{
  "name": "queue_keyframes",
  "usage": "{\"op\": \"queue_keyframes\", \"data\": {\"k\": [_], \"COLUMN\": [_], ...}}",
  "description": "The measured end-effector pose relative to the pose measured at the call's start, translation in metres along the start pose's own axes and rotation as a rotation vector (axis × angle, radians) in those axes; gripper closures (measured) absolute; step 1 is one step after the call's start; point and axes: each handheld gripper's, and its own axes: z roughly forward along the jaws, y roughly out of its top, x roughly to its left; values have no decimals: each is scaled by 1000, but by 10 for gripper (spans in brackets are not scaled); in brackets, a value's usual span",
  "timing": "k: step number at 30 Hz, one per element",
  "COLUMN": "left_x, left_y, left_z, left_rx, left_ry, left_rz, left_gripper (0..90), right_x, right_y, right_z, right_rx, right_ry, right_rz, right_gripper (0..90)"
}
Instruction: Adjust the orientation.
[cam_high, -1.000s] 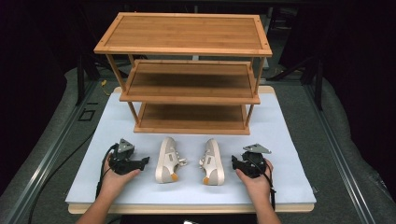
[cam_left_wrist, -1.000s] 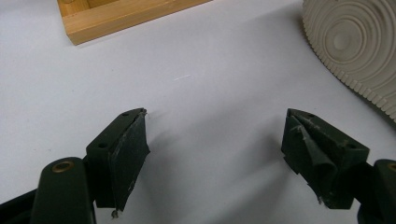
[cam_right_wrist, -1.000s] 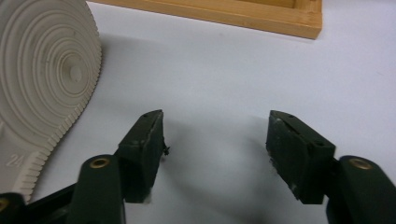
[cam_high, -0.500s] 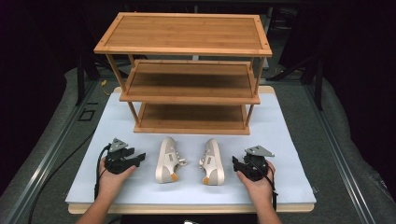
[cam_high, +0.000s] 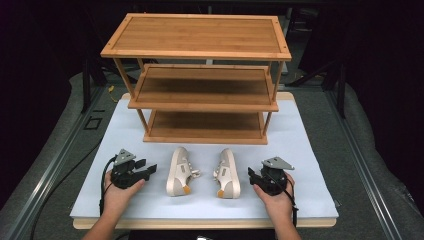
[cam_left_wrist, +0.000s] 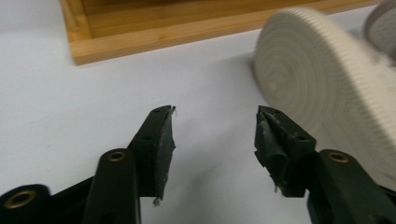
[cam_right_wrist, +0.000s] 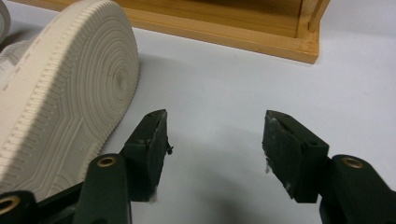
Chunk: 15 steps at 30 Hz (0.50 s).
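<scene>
Two cream shoes lie on their sides on the white mat (cam_high: 300, 150), soles turned outward. The left shoe (cam_high: 178, 171) shows its ribbed sole (cam_left_wrist: 317, 88) just right of my left gripper (cam_high: 150, 170) (cam_left_wrist: 215, 114). That gripper's jaws have just been closing slightly, but they stand open with only bare mat between them. The right shoe (cam_high: 227, 174) has its sole (cam_right_wrist: 70, 84) close to the left of my right gripper (cam_high: 251, 174) (cam_right_wrist: 215, 119). That gripper is open too, holding nothing. Neither gripper touches a shoe.
A three-tier bamboo rack (cam_high: 200, 52) stands on the mat behind the shoes, all shelves bare. Its bottom frame (cam_left_wrist: 187, 28) (cam_right_wrist: 233, 28) lies just beyond both grippers. Grey floor and metal rails flank the table.
The left gripper has lifted a little and drawn slightly away to the left, its jaws a touch narrower. The right gripper has hardly moved. The shoes lie as before.
</scene>
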Motion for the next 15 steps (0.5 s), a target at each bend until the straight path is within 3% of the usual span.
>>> {"op": "queue_keyframes", "data": {"k": [3, 7, 15], "left_x": [-7, -16, -25], "left_y": [3, 7, 10], "left_z": [-5, -10, -12], "left_rx": [-9, -15, -19], "left_ry": [-35, -29, -79], "left_rz": [5, 38, 22], "left_gripper": [523, 545, 532], "right_x": [1, 1, -1], "right_y": [1, 0, 0], "right_z": [-1, -2, -4], "right_rx": [0, 3, -13], "right_ry": [-10, 0, 2], "right_rz": [-3, 9, 30], "right_gripper": [412, 414, 426]}}
